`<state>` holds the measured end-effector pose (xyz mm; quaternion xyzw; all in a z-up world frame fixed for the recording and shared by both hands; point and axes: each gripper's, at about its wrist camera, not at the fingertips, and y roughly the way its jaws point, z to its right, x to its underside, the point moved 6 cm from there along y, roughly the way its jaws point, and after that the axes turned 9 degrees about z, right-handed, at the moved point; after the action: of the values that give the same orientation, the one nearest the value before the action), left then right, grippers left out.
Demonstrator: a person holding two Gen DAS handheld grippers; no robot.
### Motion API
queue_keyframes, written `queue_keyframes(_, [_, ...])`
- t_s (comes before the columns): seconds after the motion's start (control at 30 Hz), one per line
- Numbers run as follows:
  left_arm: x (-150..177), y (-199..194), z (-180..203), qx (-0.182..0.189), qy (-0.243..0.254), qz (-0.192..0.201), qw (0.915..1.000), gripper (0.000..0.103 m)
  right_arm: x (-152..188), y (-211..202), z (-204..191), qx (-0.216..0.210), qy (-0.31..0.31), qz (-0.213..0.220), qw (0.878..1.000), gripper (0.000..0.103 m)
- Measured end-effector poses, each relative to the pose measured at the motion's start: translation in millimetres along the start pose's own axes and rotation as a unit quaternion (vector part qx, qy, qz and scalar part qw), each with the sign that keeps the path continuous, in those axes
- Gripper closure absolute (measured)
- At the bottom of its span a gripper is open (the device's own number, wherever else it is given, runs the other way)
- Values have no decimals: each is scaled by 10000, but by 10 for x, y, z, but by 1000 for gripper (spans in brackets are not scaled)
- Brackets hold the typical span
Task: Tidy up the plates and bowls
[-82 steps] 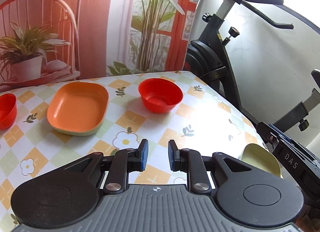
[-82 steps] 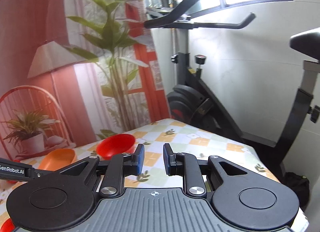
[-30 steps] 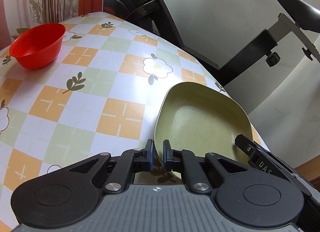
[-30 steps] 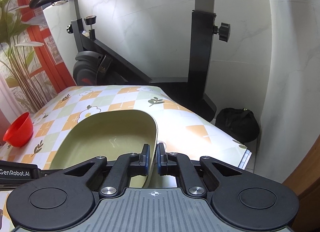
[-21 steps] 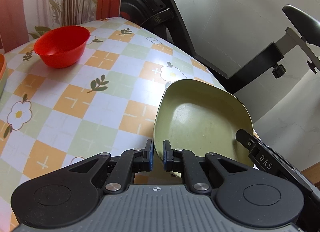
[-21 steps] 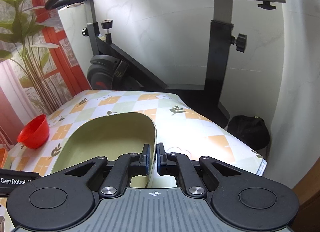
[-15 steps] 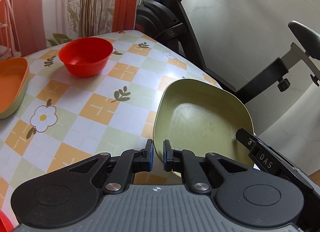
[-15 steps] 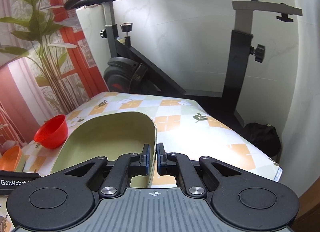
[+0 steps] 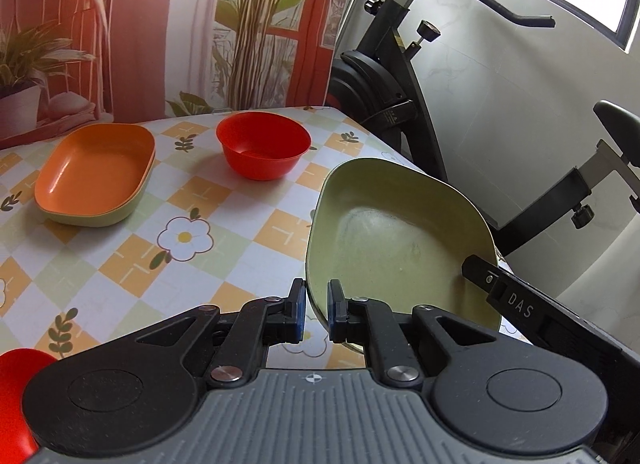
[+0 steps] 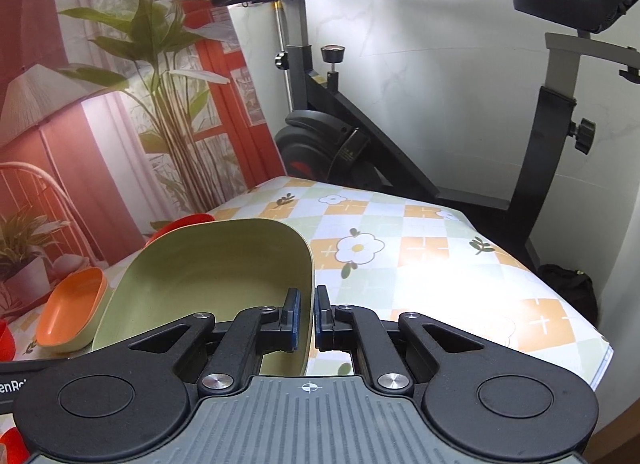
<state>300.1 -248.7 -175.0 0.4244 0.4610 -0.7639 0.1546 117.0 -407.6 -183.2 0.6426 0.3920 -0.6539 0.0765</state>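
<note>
A pale green plate [image 9: 396, 240] [image 10: 216, 276] hangs above the checked table, held by both grippers. My left gripper [image 9: 317, 310] is shut on its near-left rim. My right gripper [image 10: 307, 320] is shut on its right rim. Far left on the table an orange plate [image 9: 94, 168] [image 10: 70, 314] is stacked in a green one. A red bowl [image 9: 262, 148] [image 10: 180, 224] stands beside that stack, mostly hidden behind the held plate in the right wrist view. Another red bowl [image 9: 16, 404] peeks in at the lower left.
The flowered tablecloth [image 9: 192, 232] [image 10: 420, 264] ends at an edge on the right. An exercise bike [image 9: 400, 84] [image 10: 340, 136] stands just beyond that edge against a white wall. A printed backdrop [image 9: 160, 24] closes off the back.
Both grippers shut on the green plate's rim and lifted it from the table's right edge. They have since carried it left, so the orange plate stack and red bowl came into view.
</note>
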Motion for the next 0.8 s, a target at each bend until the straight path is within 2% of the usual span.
queue_keyframes(0.8, [-149, -509, -851, -463, -932, 409, 9937, 91, -24, -89, -1178, -788, -588, -109, 9951, 96])
